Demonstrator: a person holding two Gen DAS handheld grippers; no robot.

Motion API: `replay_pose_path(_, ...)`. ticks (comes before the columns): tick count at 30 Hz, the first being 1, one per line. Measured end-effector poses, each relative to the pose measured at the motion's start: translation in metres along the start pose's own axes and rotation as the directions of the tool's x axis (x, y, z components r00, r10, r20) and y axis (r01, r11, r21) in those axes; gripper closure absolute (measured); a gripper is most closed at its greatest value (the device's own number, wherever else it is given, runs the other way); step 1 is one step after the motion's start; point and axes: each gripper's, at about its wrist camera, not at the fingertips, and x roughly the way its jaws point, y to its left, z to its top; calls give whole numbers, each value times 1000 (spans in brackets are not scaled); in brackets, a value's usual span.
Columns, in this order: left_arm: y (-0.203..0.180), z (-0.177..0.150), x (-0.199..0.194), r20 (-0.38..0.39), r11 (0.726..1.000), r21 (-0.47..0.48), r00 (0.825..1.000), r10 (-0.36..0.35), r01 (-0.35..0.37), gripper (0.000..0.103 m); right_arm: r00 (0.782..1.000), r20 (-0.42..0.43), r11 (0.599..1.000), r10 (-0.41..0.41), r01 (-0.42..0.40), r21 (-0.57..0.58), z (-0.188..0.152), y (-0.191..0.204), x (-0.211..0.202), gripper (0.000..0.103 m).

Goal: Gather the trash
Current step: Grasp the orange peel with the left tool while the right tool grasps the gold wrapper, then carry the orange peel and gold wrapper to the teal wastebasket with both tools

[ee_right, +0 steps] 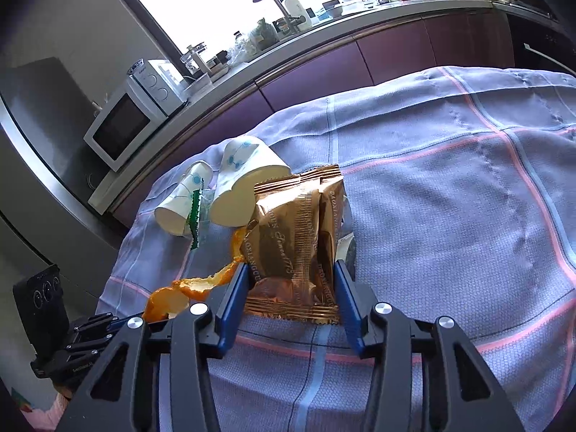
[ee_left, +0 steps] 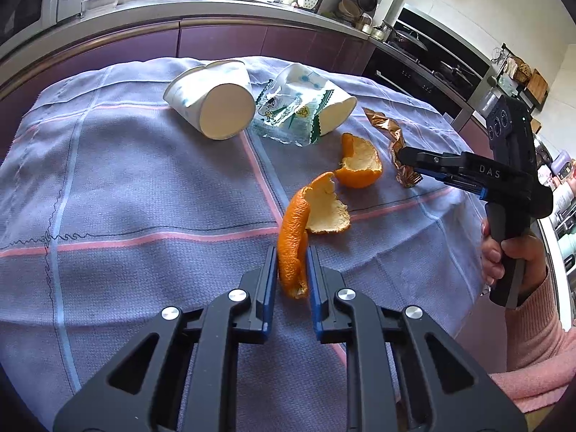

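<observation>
My left gripper [ee_left: 291,257] is shut on the near end of a long orange peel [ee_left: 293,237] that lies on the blue checked cloth [ee_left: 144,187]. A second, cupped orange peel [ee_left: 360,163] lies just beyond it. My right gripper [ee_right: 291,273] is shut on a crumpled gold snack wrapper [ee_right: 298,237]; the left wrist view shows it [ee_left: 405,156] gripping that wrapper [ee_left: 396,144] from the right. Two crushed paper cups [ee_left: 212,102] [ee_left: 324,100] and a clear plastic wrapper with green edges [ee_left: 284,115] lie at the far side.
The cloth covers a table [ee_right: 450,216]. Behind it runs a purple kitchen counter [ee_left: 252,39] with a microwave [ee_right: 122,129], a sink tap and utensils. A black oven [ee_left: 432,68] stands at the right. The person's hand in a pink sleeve [ee_left: 532,309] holds the right gripper.
</observation>
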Motion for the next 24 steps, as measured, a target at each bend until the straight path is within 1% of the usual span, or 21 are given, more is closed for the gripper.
replay_pose_path(3,2,-2,-6,14,1000,-5,1000,0,1,87,1000,8,1000,10,-10,6,-2,-1,-6,63)
replay_pose_path(7,6,-5,-17,34,1000,-11,999,10,-10,88,999,34,1000,21,-20,-17,-3,8,-18,64)
replay_pose_path(14,15,-8,-37,72,999,-29,997,42,-40,88,995,76,990,68,-58,-129,-2,48,-36,64)
replay_pose_path(18,19,-11,-50,96,998,-38,993,62,-59,88,991,64,979,114,-101,-177,-3,71,-34,64)
replay_pose_path(24,30,-19,-72,129,995,-64,988,87,-79,88,987,11,959,162,-155,-237,-10,104,-17,64)
